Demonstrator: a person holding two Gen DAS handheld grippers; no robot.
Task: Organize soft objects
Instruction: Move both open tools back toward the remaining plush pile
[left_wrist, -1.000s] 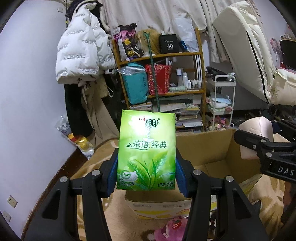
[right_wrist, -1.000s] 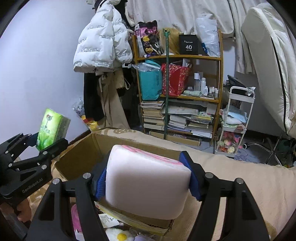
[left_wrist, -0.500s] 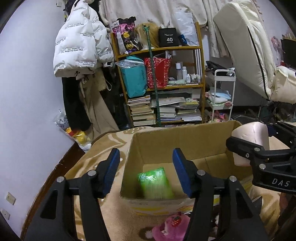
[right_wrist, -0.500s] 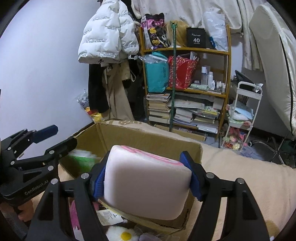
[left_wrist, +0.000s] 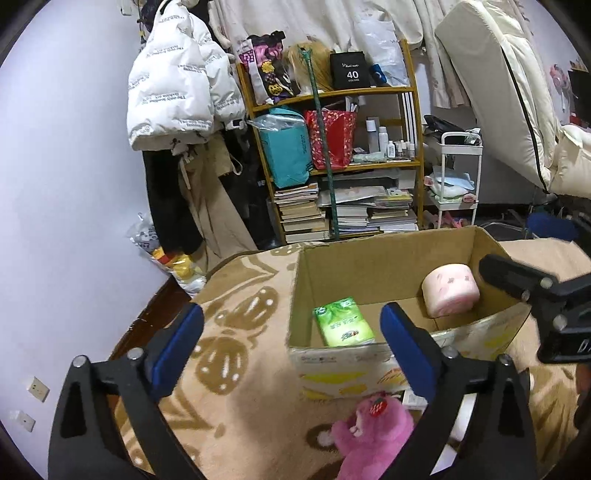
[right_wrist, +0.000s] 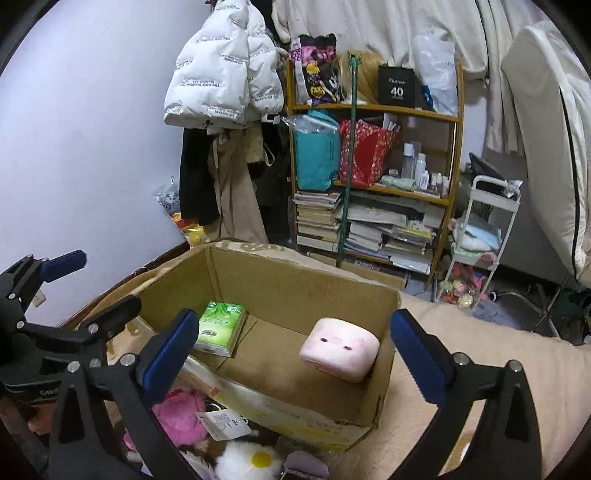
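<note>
Cardboard box (right_wrist: 280, 295) sits open on a beige patterned blanket (left_wrist: 236, 354); it serves as the collection point. Two soft items lie inside. Green tissue pack (right_wrist: 221, 328) rests flat on the box floor toward the corner at 9 o'clock in the right wrist view. Pink plush cube (right_wrist: 339, 349) lies near the wall at 3 o'clock, tilted, well apart from the pack.

Left gripper (left_wrist: 291, 332): jaws spread and opening, nothing between the pads; it hangs over the blanket just short of the box's near wall. Right gripper (right_wrist: 295, 345): jaws likewise opening wide, pads clear of the cube, which lies beyond them in the box.

Judged step: release of both items, all but complete. To finish it cleanly, draw each gripper straight back and up so that no finger catches the box rim or drags an item out.

Outstanding items, at 6 o'clock below the box's near wall: pink plush toy (left_wrist: 373, 432), plus a white flower plush (right_wrist: 251, 459) seen in the right wrist view. For these, approach from above, take the body rather than a tag, and close only until the pile compresses slightly. Keep the two grippers apart over the box; they stand close here.
</note>
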